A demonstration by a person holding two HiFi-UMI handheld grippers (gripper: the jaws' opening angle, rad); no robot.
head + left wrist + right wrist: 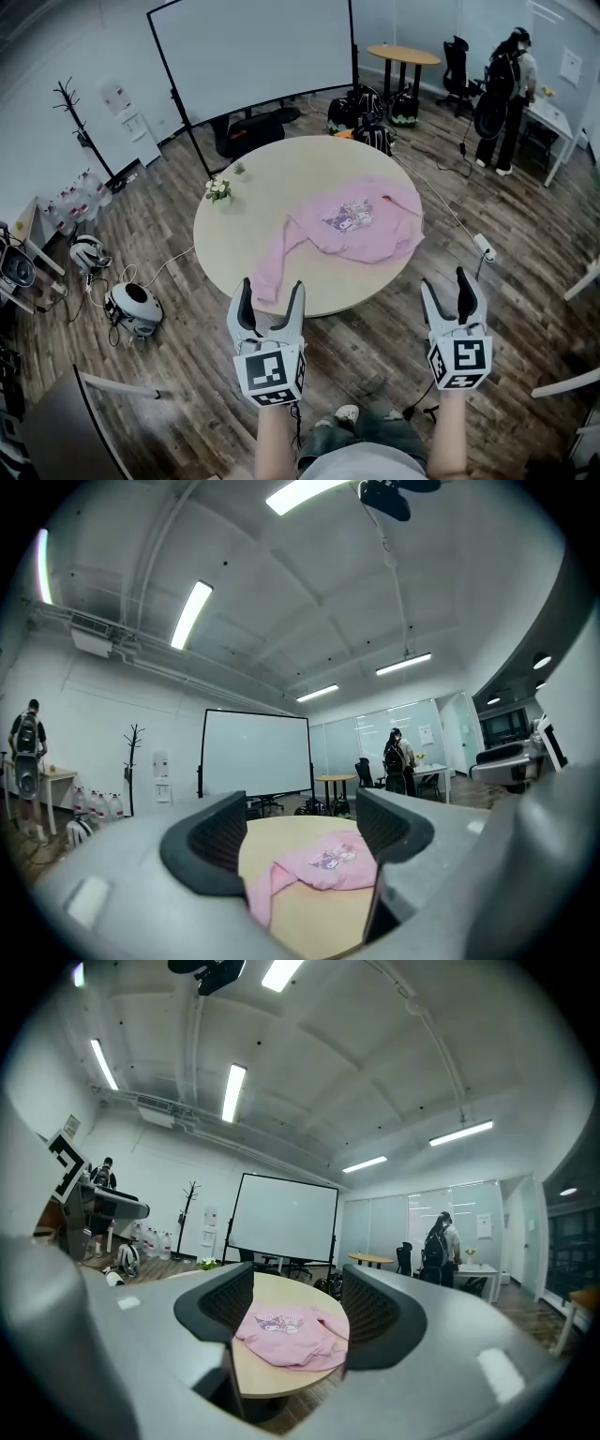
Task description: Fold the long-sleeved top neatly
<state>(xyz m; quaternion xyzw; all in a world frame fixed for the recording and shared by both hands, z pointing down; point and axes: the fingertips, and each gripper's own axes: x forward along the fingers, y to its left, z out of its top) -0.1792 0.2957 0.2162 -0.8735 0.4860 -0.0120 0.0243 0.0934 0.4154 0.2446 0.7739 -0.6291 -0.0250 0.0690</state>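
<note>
Two devices lie nearest the viewer: the left hand-held gripper (272, 286) and the right hand-held gripper (444, 279), each with jaws wide apart and holding nothing, short of a round pale wooden counter (239, 239). A pink long-sleeved fabric top (361, 225) lies rumpled on the counter's right half, one sleeve trailing to the near edge. A white projection screen (253, 56) stands beyond.
</note>
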